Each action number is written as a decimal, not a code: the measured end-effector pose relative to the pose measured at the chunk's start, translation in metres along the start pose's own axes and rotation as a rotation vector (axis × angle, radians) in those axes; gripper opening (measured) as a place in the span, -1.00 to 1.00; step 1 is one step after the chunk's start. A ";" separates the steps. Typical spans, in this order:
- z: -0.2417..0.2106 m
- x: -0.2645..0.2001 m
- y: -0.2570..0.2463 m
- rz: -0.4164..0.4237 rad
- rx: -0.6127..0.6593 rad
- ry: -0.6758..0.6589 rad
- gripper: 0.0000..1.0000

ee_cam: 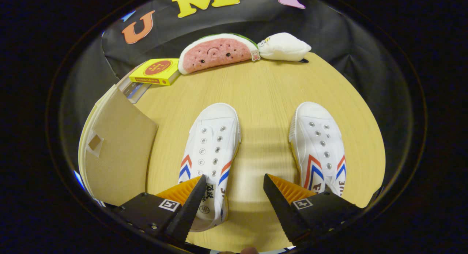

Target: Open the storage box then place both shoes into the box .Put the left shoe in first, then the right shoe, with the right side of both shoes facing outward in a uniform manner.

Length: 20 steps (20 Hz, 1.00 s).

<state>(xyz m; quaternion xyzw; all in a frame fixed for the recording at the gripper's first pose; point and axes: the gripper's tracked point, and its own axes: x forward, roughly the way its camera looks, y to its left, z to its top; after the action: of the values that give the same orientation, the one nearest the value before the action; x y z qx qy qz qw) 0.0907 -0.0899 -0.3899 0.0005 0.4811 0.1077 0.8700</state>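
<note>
Two white canvas shoes with red and blue chevrons lie on the wooden table, toes pointing away from me. The left shoe (212, 151) runs under my left finger (190, 203). Ahead of my right finger (281, 199) and slightly outside it rests the right shoe (321, 148). My gripper (234, 184) is open, with bare table between its fingers. To the left of the left shoe stands the brown cardboard storage box (117, 151), its lid closed.
At the table's far side lie a watermelon-slice plush (215, 53) and a white plush (285, 46). A yellow book (157, 71) sits on other books beyond the box. The table's edge (369, 111) curves close past the right shoe.
</note>
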 end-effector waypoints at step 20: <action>0.005 -0.036 0.041 0.195 0.174 0.058 -0.96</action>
<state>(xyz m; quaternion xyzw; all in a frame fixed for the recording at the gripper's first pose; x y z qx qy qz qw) 0.0692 -0.0563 -0.3527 0.1195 0.5112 0.1498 0.8378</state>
